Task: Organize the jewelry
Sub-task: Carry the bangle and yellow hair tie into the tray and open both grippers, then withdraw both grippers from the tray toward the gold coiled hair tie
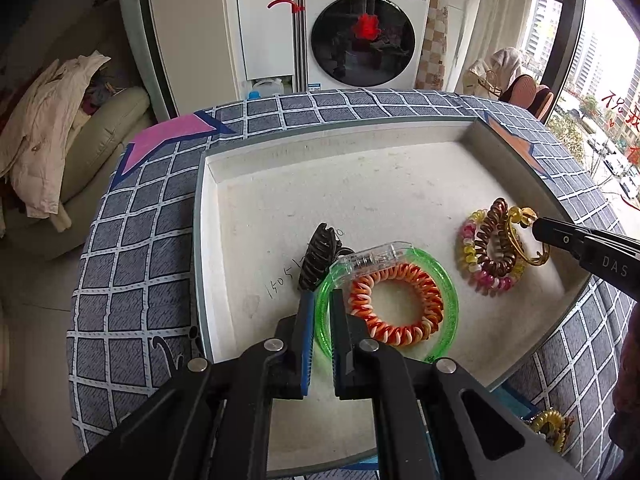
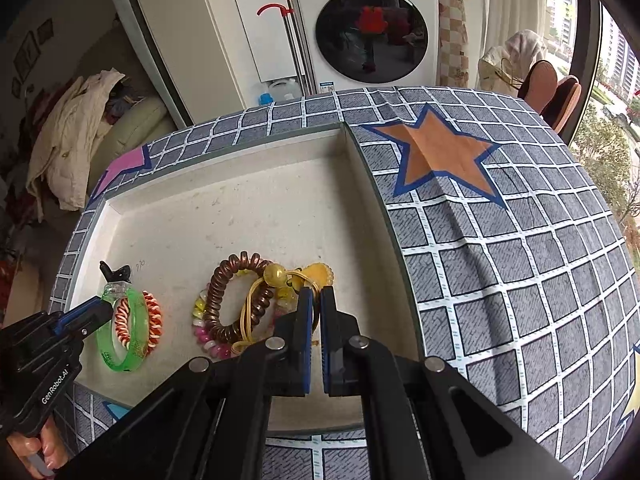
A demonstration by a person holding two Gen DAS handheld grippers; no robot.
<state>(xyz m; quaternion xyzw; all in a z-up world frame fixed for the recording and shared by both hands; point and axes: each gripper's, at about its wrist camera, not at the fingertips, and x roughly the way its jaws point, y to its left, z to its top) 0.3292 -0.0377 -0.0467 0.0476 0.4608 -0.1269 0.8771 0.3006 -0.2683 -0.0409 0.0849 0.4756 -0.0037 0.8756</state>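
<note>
Jewelry lies in a shallow white tray set on a blue checked tablecloth. On the tray's left: a green bangle ringing an orange-and-white coil hair tie, with a clear clip and a dark claw clip touching it. On the right: a brown coil tie, a pink-and-yellow bead bracelet and a yellow cord piece, piled together. The left gripper is nearly closed, pinching the bangle's rim. The right gripper is clamped tight on the yellow cord.
</note>
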